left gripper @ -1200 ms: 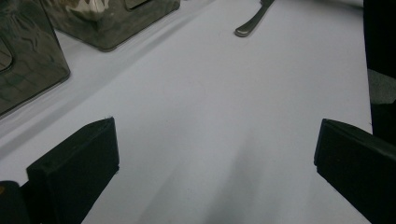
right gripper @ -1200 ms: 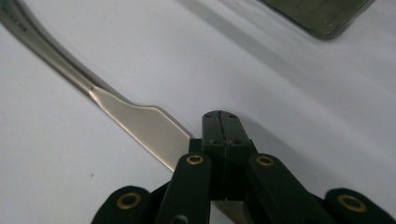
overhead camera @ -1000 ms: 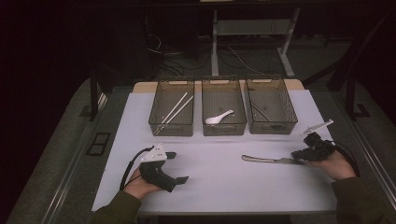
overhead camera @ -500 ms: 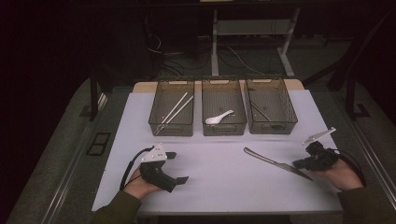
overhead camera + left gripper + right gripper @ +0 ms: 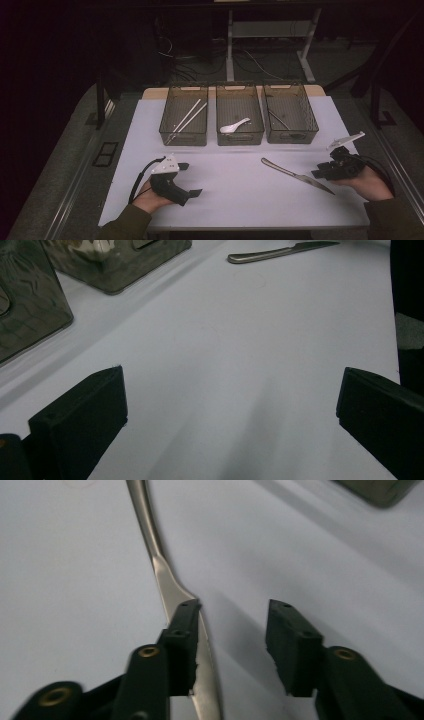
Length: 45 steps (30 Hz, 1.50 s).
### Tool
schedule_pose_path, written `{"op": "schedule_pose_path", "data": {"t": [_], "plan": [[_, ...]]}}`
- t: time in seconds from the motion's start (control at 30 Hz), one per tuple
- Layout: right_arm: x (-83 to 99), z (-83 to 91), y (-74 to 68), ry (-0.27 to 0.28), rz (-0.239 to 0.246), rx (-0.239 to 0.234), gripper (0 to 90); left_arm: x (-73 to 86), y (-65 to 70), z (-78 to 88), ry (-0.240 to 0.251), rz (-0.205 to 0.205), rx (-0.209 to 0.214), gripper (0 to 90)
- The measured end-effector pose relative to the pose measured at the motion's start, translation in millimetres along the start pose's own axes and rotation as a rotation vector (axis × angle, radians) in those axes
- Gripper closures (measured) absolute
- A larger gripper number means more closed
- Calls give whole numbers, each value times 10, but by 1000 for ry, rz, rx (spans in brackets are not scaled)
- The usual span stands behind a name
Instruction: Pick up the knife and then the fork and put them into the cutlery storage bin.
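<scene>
Letting our right gripper (image 5: 320,173) open its jaws, we left the knife (image 5: 296,175) flat at the lower right of the white table (image 5: 235,200), needing a slow pull-back, while our left gripper (image 5: 187,179) stayed wide open, holding nothing.

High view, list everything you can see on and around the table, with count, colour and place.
Wire baskets: three, dark mesh, in a row at the far side of the white mat.
Chopsticks: a pair, pale, lying slantwise in the left basket.
Spoon: one, white, in the middle basket.
Dark utensil: thin, in the right basket; too dim to identify.
Knife: one, silver, flat on the mat near the right edge, handle toward the middle.
Mat: one, white, covering the table.
Desk frame and cables: on the dark floor behind the table.
Left gripper: black, held over the near left of the mat, jaws wide apart.
Right gripper: black, jaws have just been opening, beside the knife blade.
</scene>
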State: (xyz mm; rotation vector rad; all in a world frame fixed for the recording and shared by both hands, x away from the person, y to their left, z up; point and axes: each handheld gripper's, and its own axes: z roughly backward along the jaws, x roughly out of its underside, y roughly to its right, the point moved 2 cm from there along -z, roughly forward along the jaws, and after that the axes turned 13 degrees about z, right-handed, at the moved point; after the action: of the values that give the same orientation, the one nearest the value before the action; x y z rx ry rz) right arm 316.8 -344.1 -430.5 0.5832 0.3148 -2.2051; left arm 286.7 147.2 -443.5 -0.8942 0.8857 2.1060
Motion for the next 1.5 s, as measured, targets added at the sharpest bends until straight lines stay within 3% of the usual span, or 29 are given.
{"op": "schedule_pose_path", "data": {"t": [0.17, 0.23, 0.4, 0.57, 0.8, 1.1, 1.33, 1.5], "plan": [[-148, -43, -55, -8, 53, -19, 492, -1, -1, -3, -1, 1, -3, 0], [-229, -66, -99, -6, 100, -22, 478, 0, -1, -3, -2, -1, -2, 0], [-393, -139, -181, -23, 167, -62, 495, 1, -8, 1, -2, 0, -2, 0], [-531, -253, -269, -71, 227, -87, 547, 1, -8, 0, -3, 0, -2, 0], [-670, -393, -340, -147, 316, -87, 674, 3, -11, 2, -3, 0, -1, 0], [-713, -532, -338, -240, 368, -78, 756, 3, -11, 3, -3, 0, 0, 0], [-718, -560, -338, -259, 369, -88, 776, 4, -8, -5, -5, 1, 1, 0], [-739, -570, -365, -282, 400, -78, 779, 5, -6, -10, -9, 1, 2, 0]]}}
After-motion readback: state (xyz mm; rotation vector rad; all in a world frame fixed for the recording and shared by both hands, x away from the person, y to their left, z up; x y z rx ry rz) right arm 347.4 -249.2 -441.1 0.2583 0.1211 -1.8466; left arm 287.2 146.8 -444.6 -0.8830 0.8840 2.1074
